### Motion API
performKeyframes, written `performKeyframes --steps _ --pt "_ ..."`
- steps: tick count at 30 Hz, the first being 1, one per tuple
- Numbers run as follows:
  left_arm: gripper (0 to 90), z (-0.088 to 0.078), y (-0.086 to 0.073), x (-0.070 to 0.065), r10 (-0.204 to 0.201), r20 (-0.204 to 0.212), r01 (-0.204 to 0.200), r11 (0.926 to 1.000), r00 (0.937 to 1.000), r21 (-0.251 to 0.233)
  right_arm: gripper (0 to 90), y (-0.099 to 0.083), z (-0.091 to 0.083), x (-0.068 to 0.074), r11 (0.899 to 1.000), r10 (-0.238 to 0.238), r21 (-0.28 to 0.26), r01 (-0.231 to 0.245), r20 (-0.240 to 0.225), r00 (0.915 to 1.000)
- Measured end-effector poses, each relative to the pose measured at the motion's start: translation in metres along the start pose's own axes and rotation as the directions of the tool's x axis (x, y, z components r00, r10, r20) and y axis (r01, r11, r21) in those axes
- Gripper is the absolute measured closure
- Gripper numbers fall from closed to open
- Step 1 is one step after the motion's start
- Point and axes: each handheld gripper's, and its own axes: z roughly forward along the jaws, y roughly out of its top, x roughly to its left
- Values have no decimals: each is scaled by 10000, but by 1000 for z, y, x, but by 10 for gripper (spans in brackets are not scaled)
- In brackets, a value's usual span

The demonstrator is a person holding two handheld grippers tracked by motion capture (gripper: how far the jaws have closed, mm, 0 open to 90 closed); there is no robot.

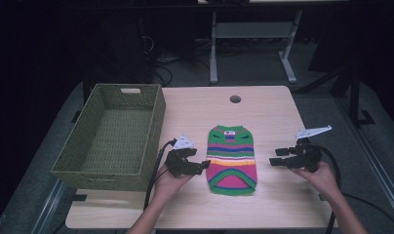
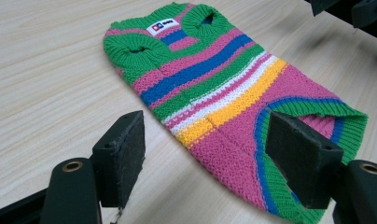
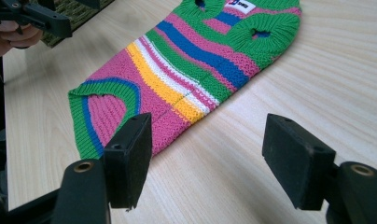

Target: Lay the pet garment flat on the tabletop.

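A light wooden table (image 1: 273,117) is carrying a green woven basket (image 1: 112,136) at its left side. Lying flat near the table's middle, just right of the basket, is a small striped knitted sweater (image 1: 231,160). The left gripper (image 1: 203,166) is hovering beside the sweater's left edge, jaws spread and grasping nothing. The right gripper (image 1: 274,158) is hovering beside its right edge, likewise spread and empty.

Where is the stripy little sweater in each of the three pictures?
High view: the sweater lies flat in the middle of the table, between the two hand-held grippers.
Left gripper view: it runs from top middle down to the lower right.
Right gripper view: it runs from the top right down to the lower left.
Shared landmark: the white label at its neck.
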Motion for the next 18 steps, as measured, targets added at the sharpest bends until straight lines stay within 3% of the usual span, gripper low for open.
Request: performKeyframes --steps 9,18 --pt "273 -7 -6 -5 194 71 -194 9998 9998 -29 317 -12 -6 3 10000 16 52 -17 195 9998" --pt "270 -12 -14 -9 295 149 -296 9996 9995 43 315 -18 -14 4 9997 33 -248 -28 212 9998"
